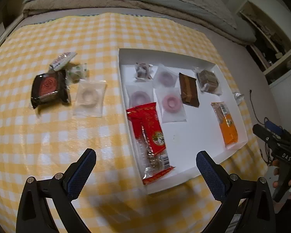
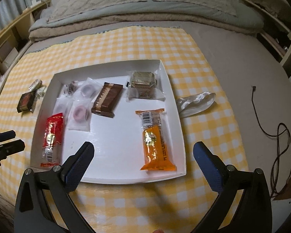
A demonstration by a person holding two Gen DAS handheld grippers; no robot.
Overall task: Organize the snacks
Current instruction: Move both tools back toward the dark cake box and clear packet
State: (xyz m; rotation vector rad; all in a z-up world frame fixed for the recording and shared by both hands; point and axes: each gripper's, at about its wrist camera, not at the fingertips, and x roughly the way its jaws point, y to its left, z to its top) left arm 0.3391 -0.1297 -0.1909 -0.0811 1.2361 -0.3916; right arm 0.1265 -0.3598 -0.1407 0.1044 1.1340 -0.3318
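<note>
Bed surface covered by a yellow checked cloth (image 2: pixel 126 44), white tray (image 2: pixel 176 104) sitting on it. In tray: red pack (image 1: pixel 151 136) along the left wall, orange pack (image 2: pixel 155 141) near the right wall, brown bar (image 2: pixel 106 100), clear-wrapped brown cake (image 2: pixel 143 85), three pink ring sweets and a small dark sweet; outside it, left on the cloth, a dark square pack (image 1: pixel 48 87), white ring sweet (image 1: pixel 89 97) and two small wrapped sweets. Left gripper (image 1: pixel 145 171) and right gripper (image 2: pixel 143 164) both jaws wide apart, empty, hovering above the tray's near edge.

text: "DAS" | on: right gripper (image 1: pixel 261 131) body
</note>
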